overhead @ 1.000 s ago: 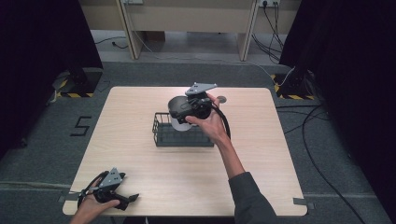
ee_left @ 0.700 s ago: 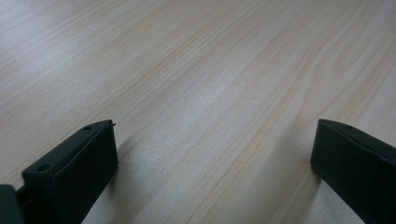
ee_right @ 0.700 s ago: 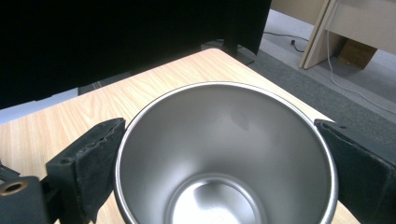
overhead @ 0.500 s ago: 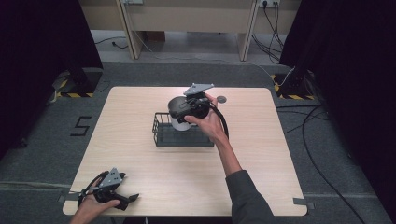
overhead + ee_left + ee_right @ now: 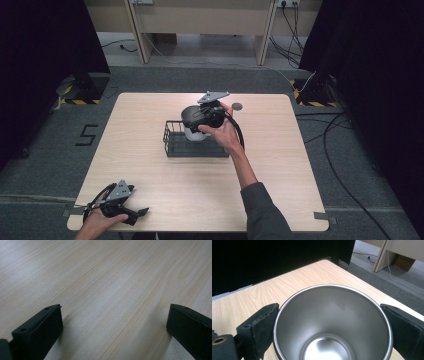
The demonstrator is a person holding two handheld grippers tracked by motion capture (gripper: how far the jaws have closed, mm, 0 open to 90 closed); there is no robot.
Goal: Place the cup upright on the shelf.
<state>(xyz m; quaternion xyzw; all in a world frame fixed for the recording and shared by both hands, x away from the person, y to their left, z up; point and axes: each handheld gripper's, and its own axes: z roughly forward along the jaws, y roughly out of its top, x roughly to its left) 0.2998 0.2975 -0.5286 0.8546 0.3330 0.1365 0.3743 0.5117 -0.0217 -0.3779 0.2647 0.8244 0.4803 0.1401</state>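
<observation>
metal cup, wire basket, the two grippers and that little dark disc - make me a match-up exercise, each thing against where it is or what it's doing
Things:
1. metal cup
2. wire basket
3. left gripper
4. small dark disc

Places or states:
a. jaws wide apart, low over bare wood at the table's near left corner
b. lies alone on the table near its far edge
c. clamped between the right gripper's jaws, mouth toward that camera
d. black, stands at the middle of the table under the right hand

Pairs: 1-c, 2-d, 3-a, 4-b
</observation>
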